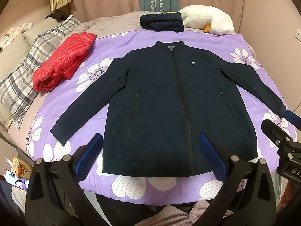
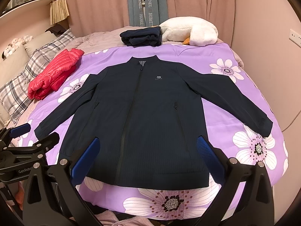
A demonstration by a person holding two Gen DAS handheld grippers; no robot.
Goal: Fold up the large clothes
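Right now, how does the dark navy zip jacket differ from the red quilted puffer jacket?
The dark navy zip jacket lies spread flat, sleeves out; the red quilted puffer jacket is folded into a bundle. The navy one is smooth and central; the red one puffy, near the pillows. Both rest on the bed.

Navy jacket [image 1: 165,98] flat on its back on the purple floral quilt [image 1: 216,43], front up, zipped to the collar, which points at the far side. Small grey logo on the chest, a zip pocket either side. Both sleeves spread out and down, cuffs resting on the quilt. Ribbed hem lies straight near the quilt's near edge. Off to the left, a red puffer [image 1: 64,58] sits folded; beyond the collar, a dark folded garment [image 1: 161,22].
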